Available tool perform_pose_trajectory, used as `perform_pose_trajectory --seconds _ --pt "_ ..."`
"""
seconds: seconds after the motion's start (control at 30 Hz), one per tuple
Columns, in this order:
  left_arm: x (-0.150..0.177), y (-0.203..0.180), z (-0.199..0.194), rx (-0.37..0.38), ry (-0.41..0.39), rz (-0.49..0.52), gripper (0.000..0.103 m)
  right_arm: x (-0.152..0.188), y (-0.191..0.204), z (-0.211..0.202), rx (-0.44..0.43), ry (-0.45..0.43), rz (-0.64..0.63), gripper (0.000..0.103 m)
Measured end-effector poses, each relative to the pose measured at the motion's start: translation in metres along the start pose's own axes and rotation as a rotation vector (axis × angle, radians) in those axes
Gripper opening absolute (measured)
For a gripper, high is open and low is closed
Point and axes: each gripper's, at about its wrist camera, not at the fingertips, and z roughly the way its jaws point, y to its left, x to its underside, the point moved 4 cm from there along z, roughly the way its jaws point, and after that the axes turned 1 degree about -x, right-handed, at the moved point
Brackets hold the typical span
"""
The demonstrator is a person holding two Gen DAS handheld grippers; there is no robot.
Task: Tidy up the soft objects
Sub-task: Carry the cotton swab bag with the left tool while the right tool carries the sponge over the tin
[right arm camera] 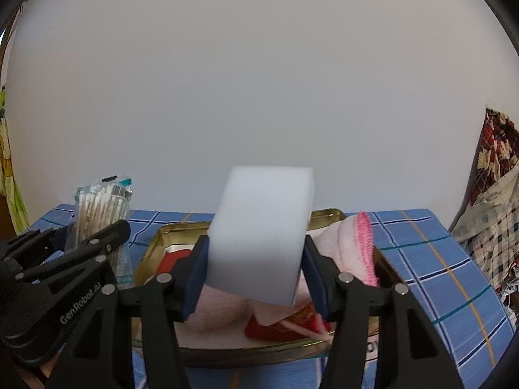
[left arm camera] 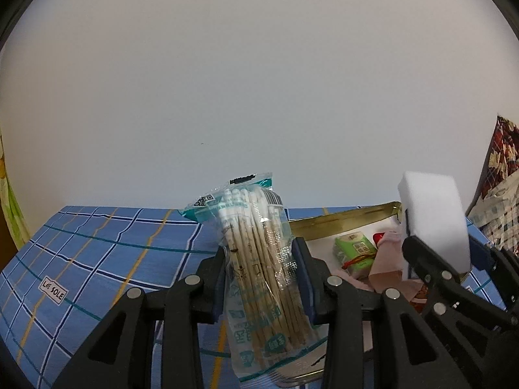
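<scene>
My left gripper (left arm camera: pixel 259 278) is shut on a clear bag of cotton swabs (left arm camera: pixel 259 259) and holds it upright above the blue checked tablecloth (left arm camera: pixel 97 259). My right gripper (right arm camera: pixel 254 275) is shut on a white sponge block (right arm camera: pixel 262 233) and holds it above the gold tray (right arm camera: pixel 152 246). The sponge also shows in the left wrist view (left arm camera: pixel 434 220), and the swab bag in the right wrist view (right arm camera: pixel 97 214). In the tray lie a pink cloth (right arm camera: pixel 350 243), a red packet (right arm camera: pixel 279 327) and a green tissue pack (left arm camera: pixel 355 249).
A white wall fills the background. A patterned red and checked fabric pile (right arm camera: pixel 496 227) lies at the right. A label reading "Life SOLE" (left arm camera: pixel 53 290) is on the tablecloth. A yellow-green curtain (left arm camera: pixel 9 207) hangs at the far left.
</scene>
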Motion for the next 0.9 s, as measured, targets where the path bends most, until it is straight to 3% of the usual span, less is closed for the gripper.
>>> perform_pose_trajectory --seconds 0.57,0.9 --pt "-0.002 -0.031 0.028 0.070 0.030 -0.006 0.039 -0.008 -0.058 0.018 0.118 -0.009 0.011 0.056" --pt "-0.002 -0.047 0.037 0.066 0.049 0.013 0.039 -0.011 -0.073 0.032 0.153 0.000 -0.003 0.056"
